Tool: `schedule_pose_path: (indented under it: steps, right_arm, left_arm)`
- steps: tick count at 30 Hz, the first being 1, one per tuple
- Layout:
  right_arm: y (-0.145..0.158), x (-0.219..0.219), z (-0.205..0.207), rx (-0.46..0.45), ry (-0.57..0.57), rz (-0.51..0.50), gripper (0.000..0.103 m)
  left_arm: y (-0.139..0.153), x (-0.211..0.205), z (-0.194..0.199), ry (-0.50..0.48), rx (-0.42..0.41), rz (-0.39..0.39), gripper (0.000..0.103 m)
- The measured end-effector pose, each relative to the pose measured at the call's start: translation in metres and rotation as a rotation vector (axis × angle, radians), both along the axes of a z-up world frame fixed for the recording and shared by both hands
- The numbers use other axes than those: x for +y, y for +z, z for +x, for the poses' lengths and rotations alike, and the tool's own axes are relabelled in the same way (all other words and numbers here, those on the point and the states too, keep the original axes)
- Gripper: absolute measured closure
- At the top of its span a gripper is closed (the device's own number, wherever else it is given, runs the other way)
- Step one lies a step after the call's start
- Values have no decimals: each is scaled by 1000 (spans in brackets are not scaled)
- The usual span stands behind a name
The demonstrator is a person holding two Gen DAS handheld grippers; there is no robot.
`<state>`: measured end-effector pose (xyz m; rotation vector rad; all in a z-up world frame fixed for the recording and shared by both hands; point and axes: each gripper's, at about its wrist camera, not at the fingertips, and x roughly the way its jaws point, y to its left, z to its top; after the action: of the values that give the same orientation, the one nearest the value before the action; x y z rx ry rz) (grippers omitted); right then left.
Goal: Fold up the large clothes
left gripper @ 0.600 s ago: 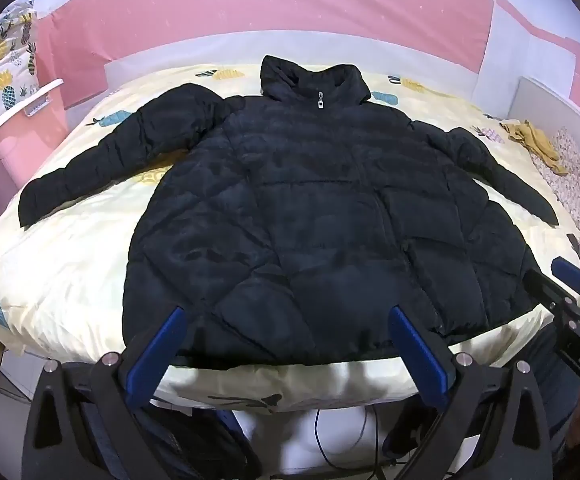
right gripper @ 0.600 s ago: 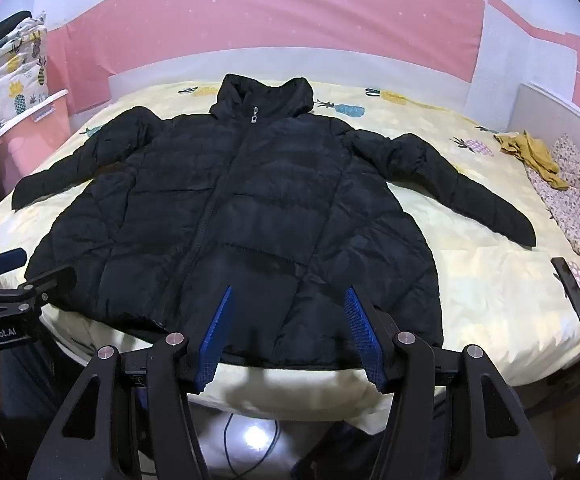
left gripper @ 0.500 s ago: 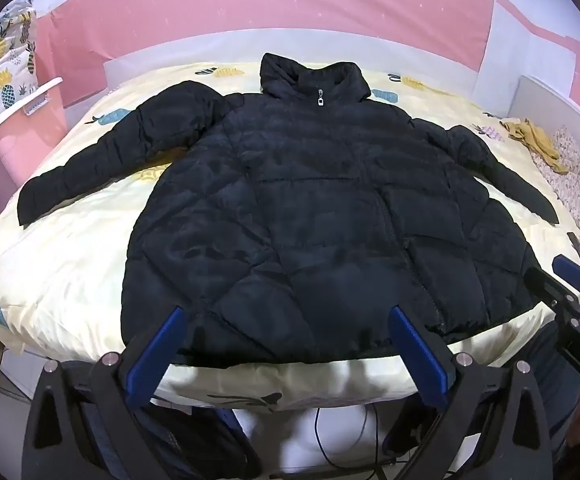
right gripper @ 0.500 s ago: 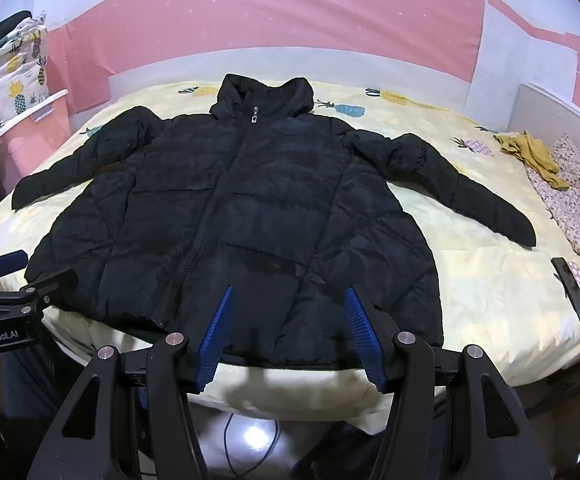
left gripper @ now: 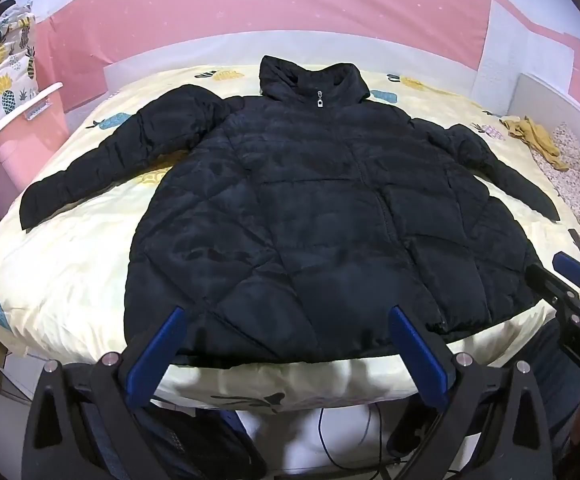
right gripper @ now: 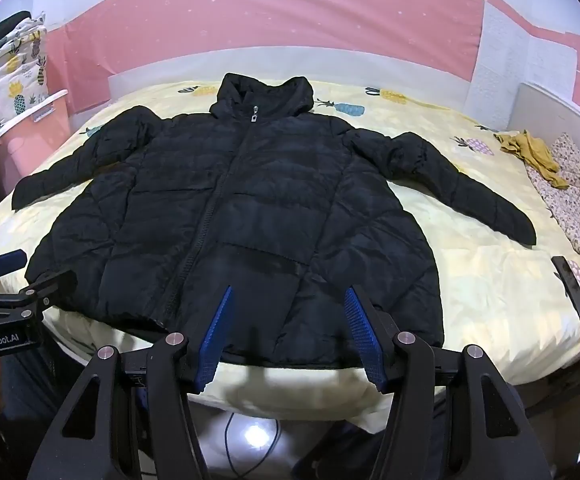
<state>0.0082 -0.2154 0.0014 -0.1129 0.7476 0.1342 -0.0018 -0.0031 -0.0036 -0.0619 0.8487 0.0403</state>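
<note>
A black quilted puffer jacket (left gripper: 310,216) lies flat and zipped on the bed, front up, collar at the far side, both sleeves spread outward; it also shows in the right wrist view (right gripper: 242,216). My left gripper (left gripper: 288,316) is open and empty, hovering just before the jacket's near hem. My right gripper (right gripper: 288,294) is open and empty over the hem, right of the zipper. The right gripper shows at the right edge of the left wrist view (left gripper: 570,280); the left gripper shows at the left edge of the right wrist view (right gripper: 14,276).
The bed (left gripper: 62,272) has a pale yellow pineapple-print sheet. A dark phone (right gripper: 572,286) lies near its right edge. Yellow and floral clothes (right gripper: 562,184) are piled at the far right. A pink cabinet (right gripper: 30,132) stands at the left. Cables hang below the bed's front edge.
</note>
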Motion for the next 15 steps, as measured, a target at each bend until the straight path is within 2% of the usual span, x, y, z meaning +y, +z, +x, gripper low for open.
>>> schedule_pose_path:
  steps: [15]
  right_arm:
    - [-1, 0, 0, 2, 1, 1, 45]
  left_arm:
    - [-2, -3, -2, -7, 10, -6, 1]
